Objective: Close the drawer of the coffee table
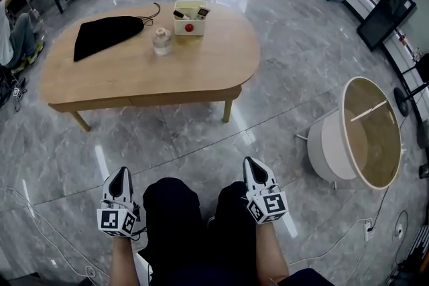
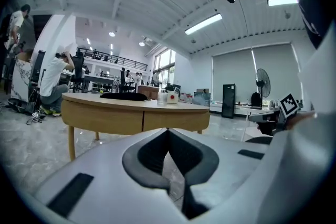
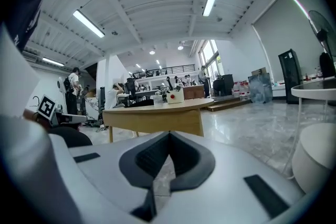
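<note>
The oval wooden coffee table (image 1: 201,70) stands ahead of me on the marble floor. Its drawer front (image 1: 181,98) lies in the near apron, and it looks flush with the apron on both sides. In the left gripper view the drawer front (image 2: 173,119) also sits level with the panel beside it. My left gripper (image 1: 121,172) rests on the person's left knee, shut and empty. My right gripper (image 1: 253,163) rests on the right knee, also shut and empty. Both are well short of the table. The jaw tips meet in the left gripper (image 2: 168,131) and the right gripper (image 3: 169,134) views.
On the tabletop lie a black bag (image 1: 104,33), a glass jar (image 1: 161,41) and a white box (image 1: 190,18). A round white side table (image 1: 365,134) stands at the right. Cables trail over the floor at the lower left (image 1: 40,224). People sit at desks at the far left.
</note>
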A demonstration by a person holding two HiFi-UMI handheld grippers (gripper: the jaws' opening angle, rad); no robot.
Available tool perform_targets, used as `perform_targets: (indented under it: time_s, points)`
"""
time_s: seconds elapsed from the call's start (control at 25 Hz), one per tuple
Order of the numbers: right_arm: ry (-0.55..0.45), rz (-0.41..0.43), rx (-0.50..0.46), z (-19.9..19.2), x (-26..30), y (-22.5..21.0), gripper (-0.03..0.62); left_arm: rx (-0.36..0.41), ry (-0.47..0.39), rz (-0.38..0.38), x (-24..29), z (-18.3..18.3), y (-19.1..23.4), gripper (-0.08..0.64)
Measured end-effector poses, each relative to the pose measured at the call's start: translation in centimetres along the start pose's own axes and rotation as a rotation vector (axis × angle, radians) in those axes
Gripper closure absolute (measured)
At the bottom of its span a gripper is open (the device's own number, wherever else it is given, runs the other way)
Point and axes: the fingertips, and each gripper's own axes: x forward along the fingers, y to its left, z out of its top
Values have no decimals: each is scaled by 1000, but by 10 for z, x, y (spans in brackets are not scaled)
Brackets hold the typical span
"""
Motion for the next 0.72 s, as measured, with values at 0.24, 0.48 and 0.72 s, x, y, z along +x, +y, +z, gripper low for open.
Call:
perform_targets:
  time_s: [0.24,0.48,0.72]
  points:
    - [16,-2,9,-7,-10,-5,566,14,-18,11,-10,7,0,535]
    - [9,32,6,-3,-10,6,566,-27,-26,9,-13,4,-1,535]
    - [14,34,25,0,-16,10,566,-41,-17,10,-18,1,1,535]
